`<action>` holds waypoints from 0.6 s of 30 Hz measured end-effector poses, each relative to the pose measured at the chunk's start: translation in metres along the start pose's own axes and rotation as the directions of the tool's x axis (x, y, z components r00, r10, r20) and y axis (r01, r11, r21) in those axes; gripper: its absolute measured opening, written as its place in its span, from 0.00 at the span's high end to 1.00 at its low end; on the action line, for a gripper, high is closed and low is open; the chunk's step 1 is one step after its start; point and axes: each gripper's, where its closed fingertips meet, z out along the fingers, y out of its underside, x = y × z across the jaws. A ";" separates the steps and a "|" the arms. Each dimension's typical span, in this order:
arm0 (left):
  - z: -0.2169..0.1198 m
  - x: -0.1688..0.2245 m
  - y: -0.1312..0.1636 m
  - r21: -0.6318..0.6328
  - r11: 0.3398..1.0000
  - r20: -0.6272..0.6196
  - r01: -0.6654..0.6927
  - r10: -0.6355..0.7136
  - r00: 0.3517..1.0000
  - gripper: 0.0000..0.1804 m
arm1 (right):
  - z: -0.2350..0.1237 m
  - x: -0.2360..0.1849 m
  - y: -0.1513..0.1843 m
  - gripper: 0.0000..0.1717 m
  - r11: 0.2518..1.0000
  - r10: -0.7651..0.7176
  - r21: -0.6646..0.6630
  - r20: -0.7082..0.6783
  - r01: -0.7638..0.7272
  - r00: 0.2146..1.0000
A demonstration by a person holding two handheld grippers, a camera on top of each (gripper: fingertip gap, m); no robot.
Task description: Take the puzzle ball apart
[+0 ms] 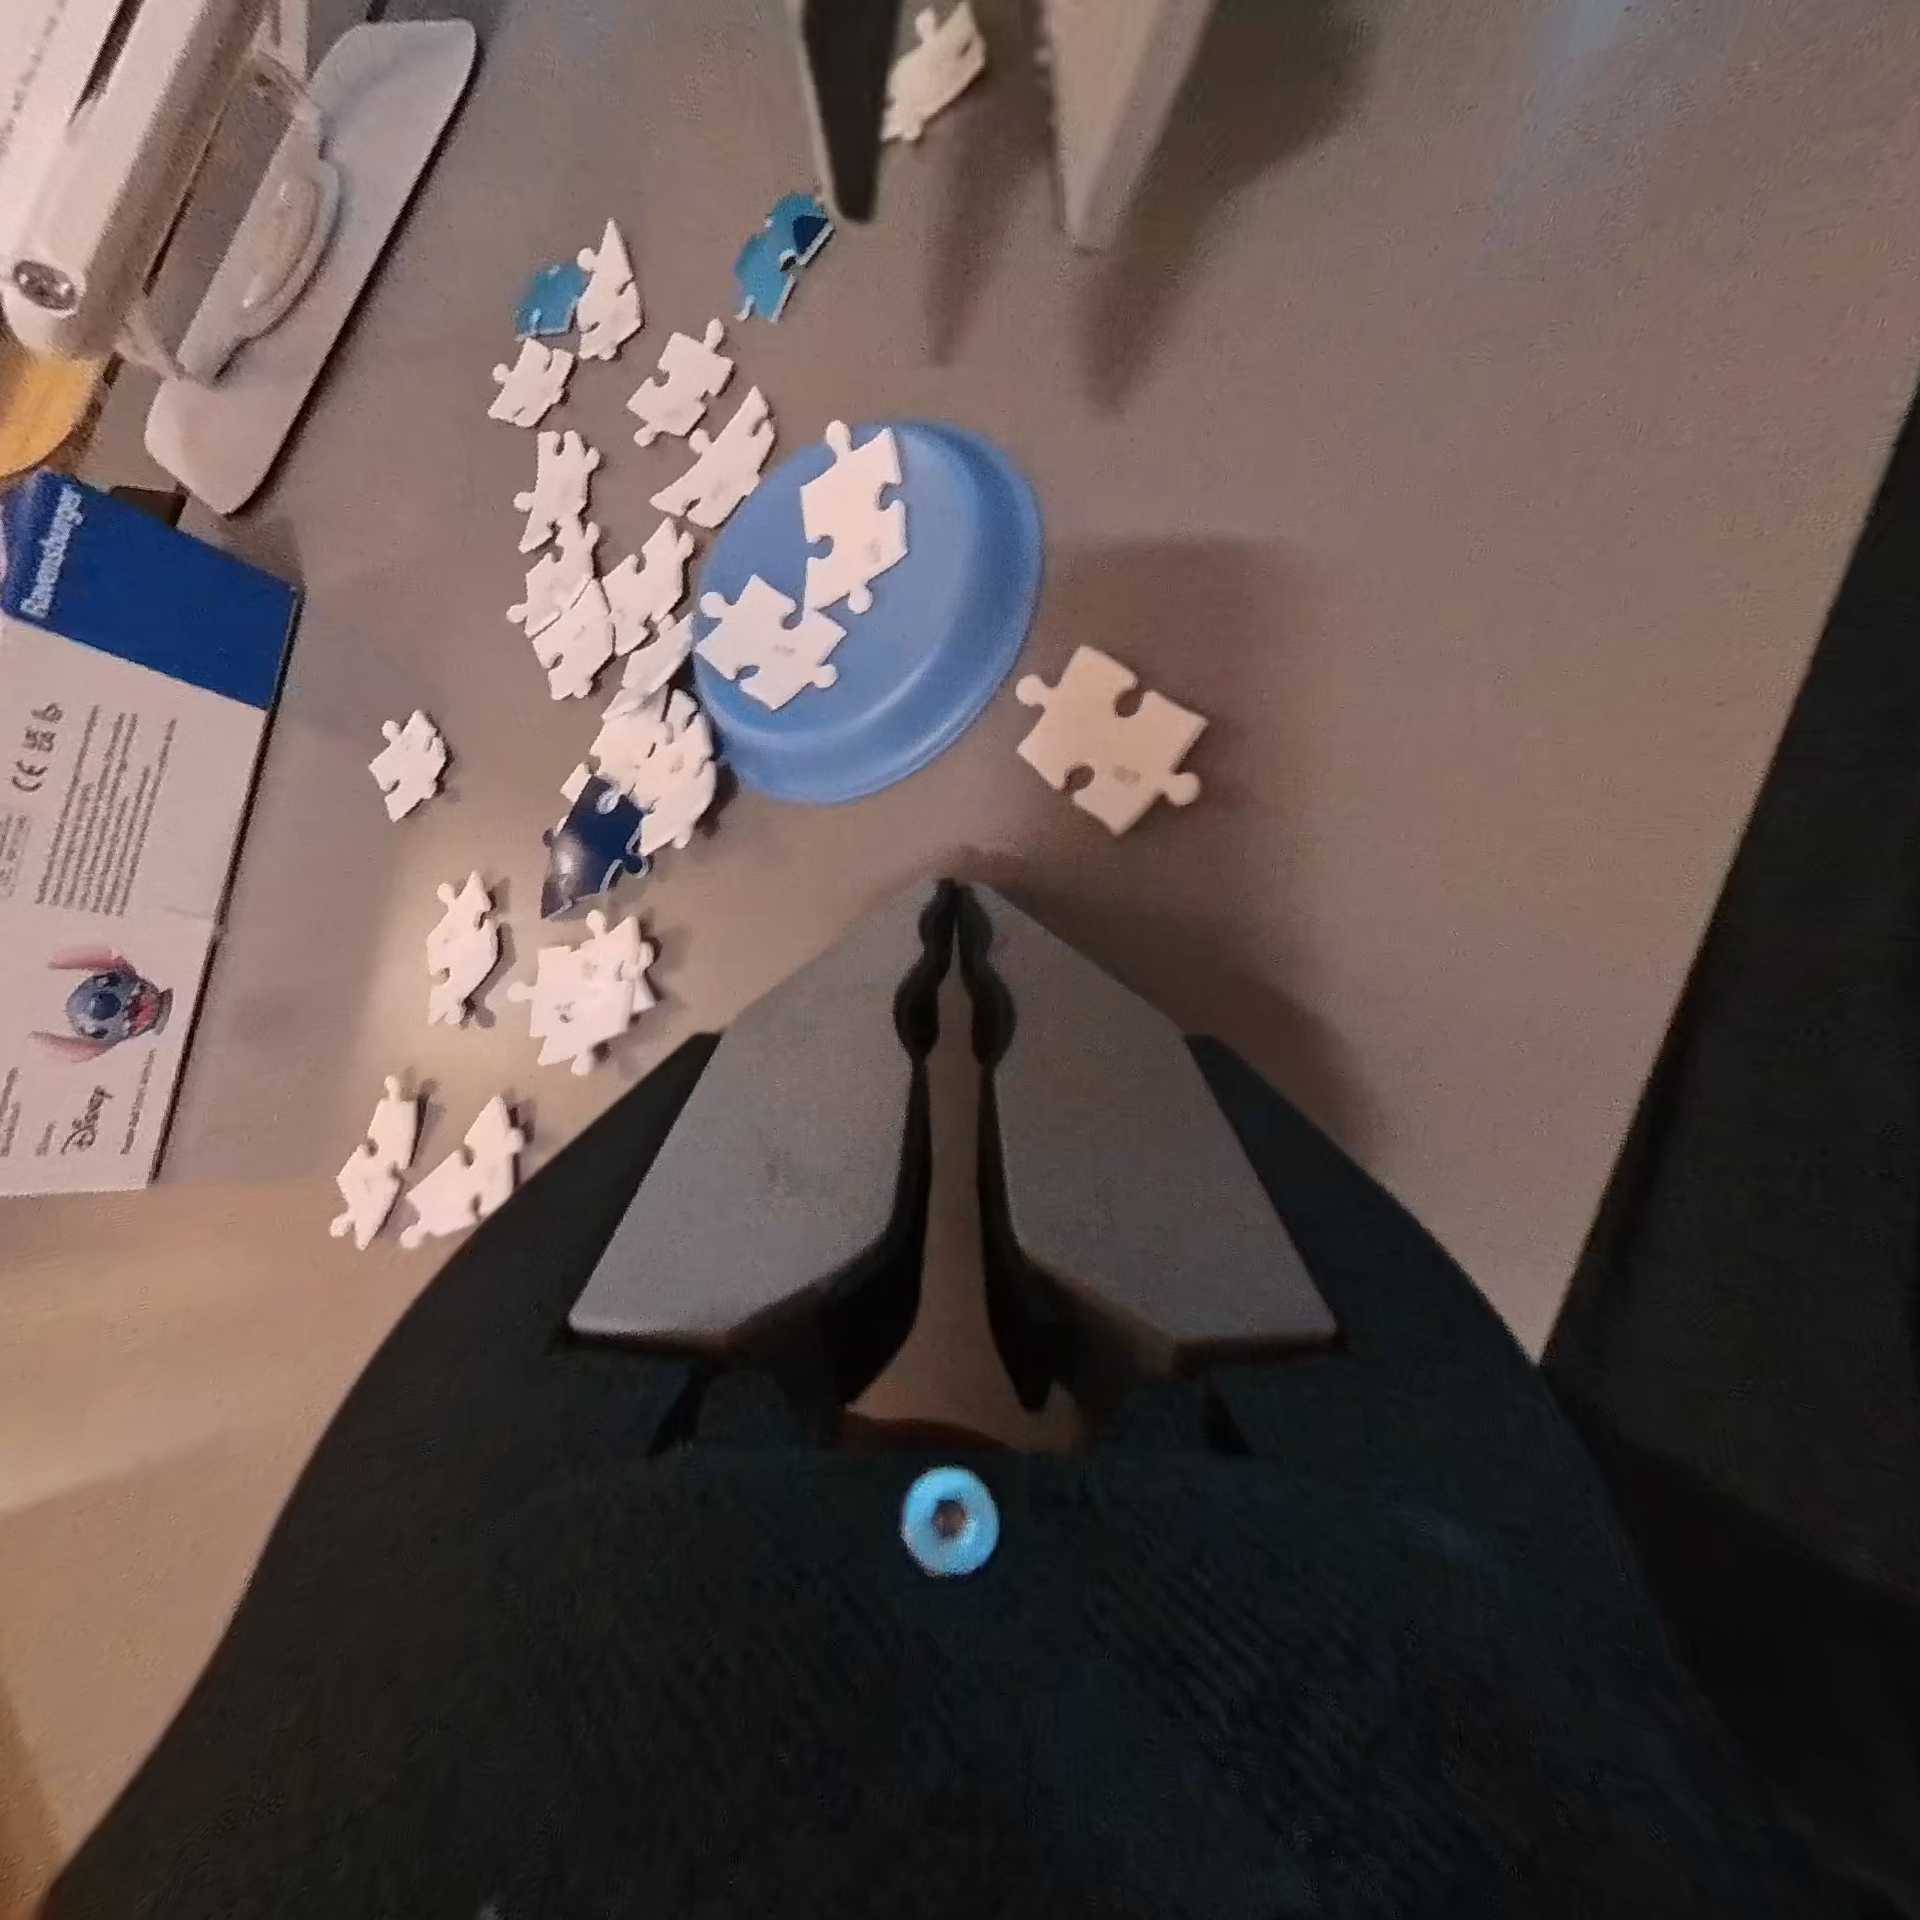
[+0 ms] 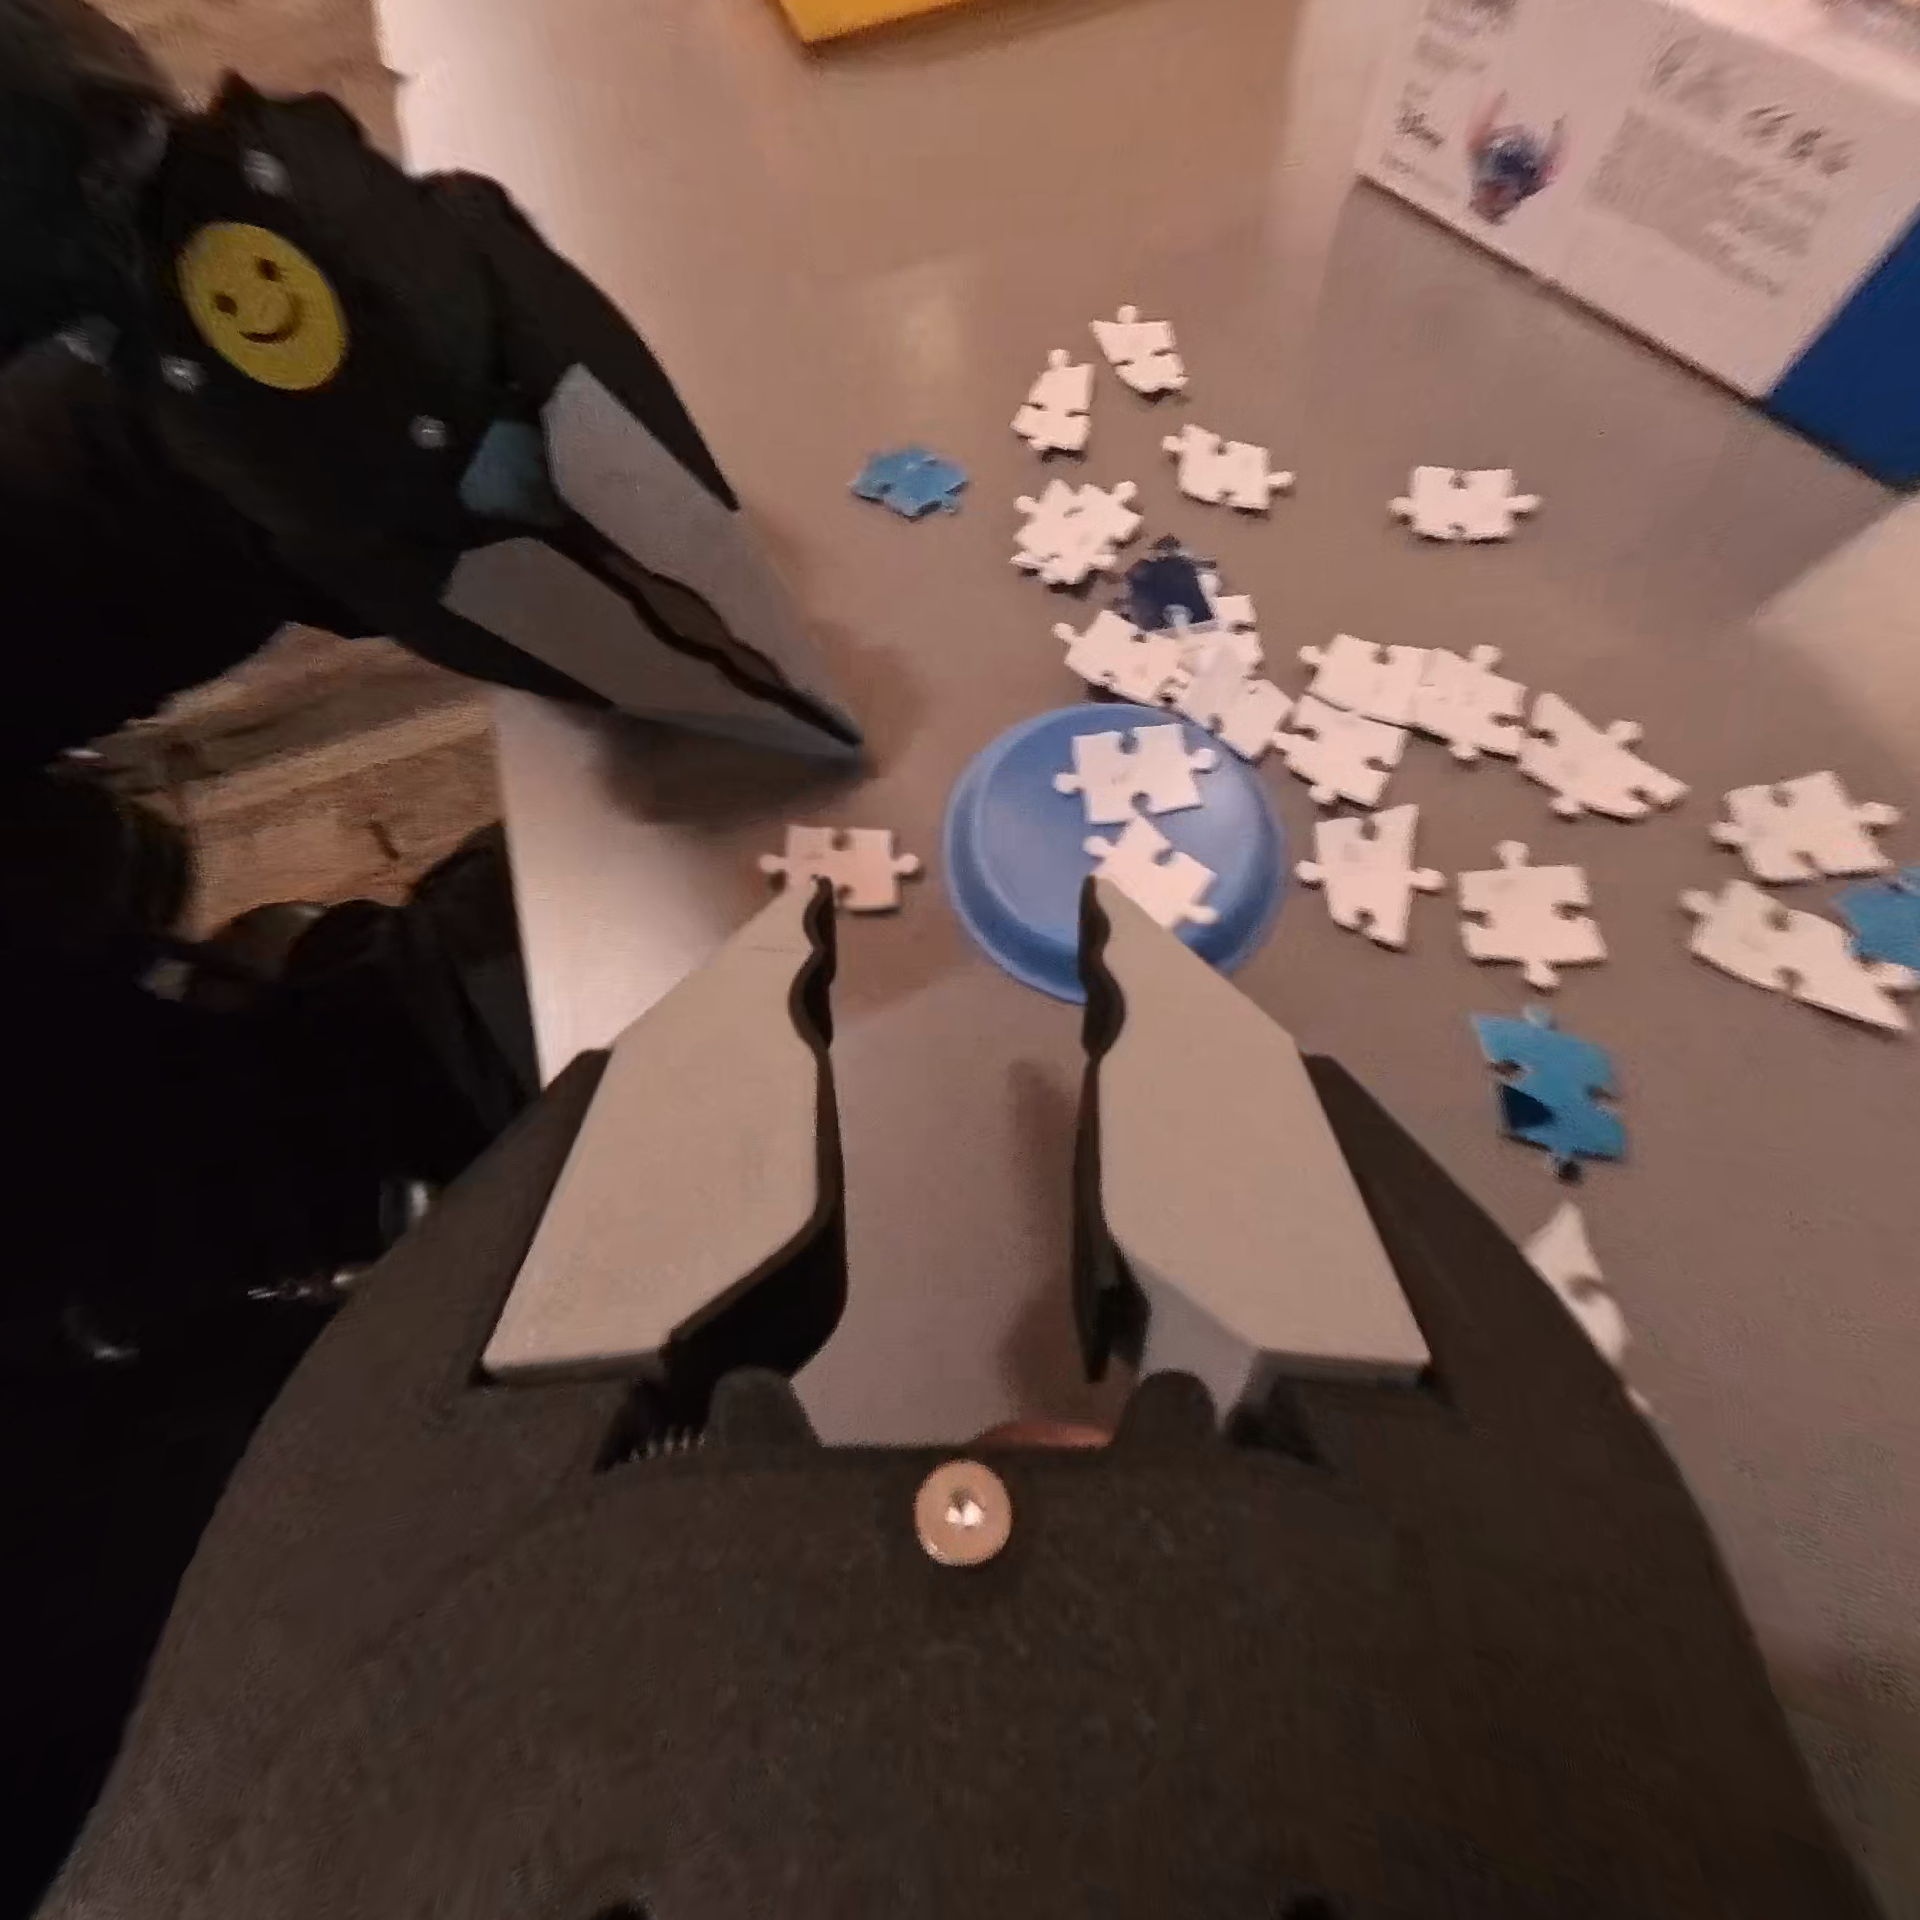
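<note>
My left gripper (image 1: 948, 891) is shut with nothing between its pads. It hovers over the grey table just short of a blue round dish (image 1: 914, 717), and it also shows at the left of the right wrist view (image 2: 847, 743). Two white puzzle pieces (image 1: 857, 509) lie on the dish. A single white piece (image 1: 1112, 738) lies on the table between the dish and the table edge. My right gripper (image 2: 954, 894) is open and empty. Its right fingertip is over the dish (image 2: 1029, 862) and its left fingertip is at the single white piece (image 2: 844, 862).
Several white pieces (image 1: 582, 582) (image 2: 1455, 727) lie scattered beside the dish, with a few blue ones (image 1: 779, 255) (image 2: 1548, 1091) among them. A puzzle box (image 1: 104, 831) (image 2: 1662, 208) stands beyond them. The table edge (image 2: 520, 831) runs close to the single piece. My hands' fingertips stand some 10 cm from each other. My left tips are roughly 4 cm from the single white piece (image 1: 1112, 738). My left gripper's tips are some 4 cm from the blue round dish (image 1: 914, 717).
</note>
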 end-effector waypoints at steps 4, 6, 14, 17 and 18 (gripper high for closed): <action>-0.012 -0.008 0.014 -0.015 0.999 0.016 0.044 -0.044 0.999 0.98 | 0.033 -0.025 0.011 0.68 0.996 -0.030 -0.075 0.106 0.038 0.994; -0.018 -0.016 0.023 -0.022 0.996 0.033 0.087 -0.086 0.996 0.93 | 0.048 -0.026 0.017 0.67 0.984 -0.116 -0.129 0.069 0.124 0.991; -0.039 -0.052 0.049 0.007 0.920 0.068 0.392 -0.391 0.918 0.82 | 0.063 -0.023 0.028 0.87 0.957 -0.222 -0.185 0.034 0.225 0.974; -0.043 -0.068 0.059 0.003 0.890 0.100 0.457 -0.455 0.885 0.77 | 0.052 -0.018 0.026 0.90 0.964 -0.218 -0.163 -0.016 0.212 0.976; -0.042 -0.069 0.062 -0.015 0.887 0.093 0.462 -0.459 0.883 0.75 | 0.043 -0.015 0.023 0.90 0.968 -0.213 -0.146 -0.043 0.205 0.976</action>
